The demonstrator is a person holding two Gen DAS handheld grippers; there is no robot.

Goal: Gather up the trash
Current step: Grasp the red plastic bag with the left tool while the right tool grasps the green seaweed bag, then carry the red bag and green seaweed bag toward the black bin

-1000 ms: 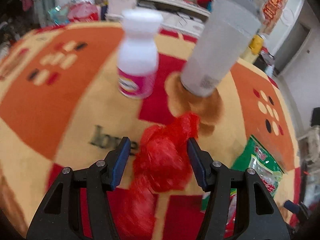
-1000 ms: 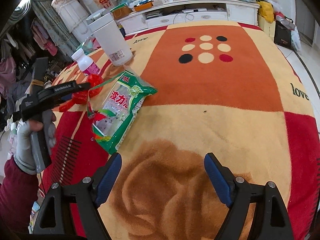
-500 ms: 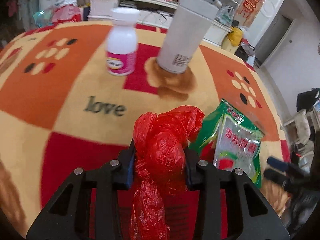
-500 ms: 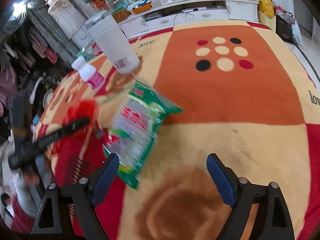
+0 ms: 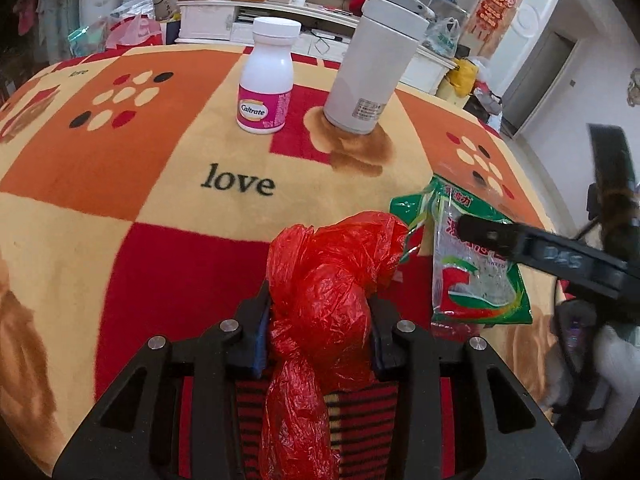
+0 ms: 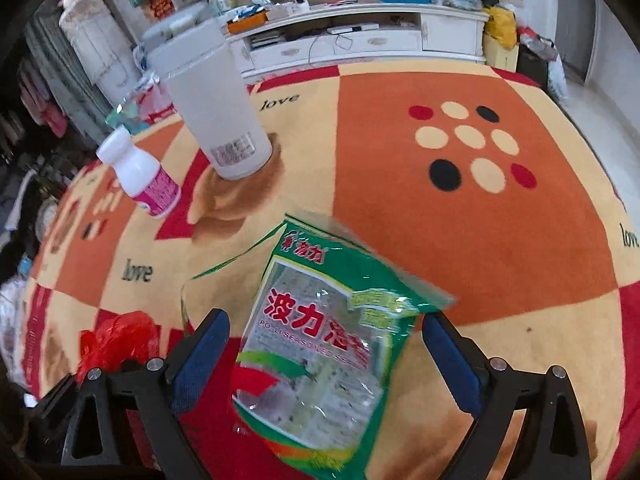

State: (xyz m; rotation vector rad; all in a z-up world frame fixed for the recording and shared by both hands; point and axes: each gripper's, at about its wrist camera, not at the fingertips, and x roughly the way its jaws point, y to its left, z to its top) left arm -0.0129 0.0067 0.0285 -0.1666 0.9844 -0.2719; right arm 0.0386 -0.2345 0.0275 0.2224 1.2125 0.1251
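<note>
The left gripper has its fingers clamped on a crumpled red plastic bag. The right gripper is opening its fingers, straddling a green snack packet on the blanket-covered desk.

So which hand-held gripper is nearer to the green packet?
Right. The right hand-held gripper straddles the green packet, jaws opening; the left hand-held gripper sits beside it, clamping the red bag.

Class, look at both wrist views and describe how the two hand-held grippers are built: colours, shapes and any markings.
Left hand-held gripper: black angular frame with triangular cut-outs, silver round bolts, blue pads lining the fingers. Right hand-held gripper: the same black frame and silver bolts, with blue pads. From the left view, raised lettering shows on its side.
</note>
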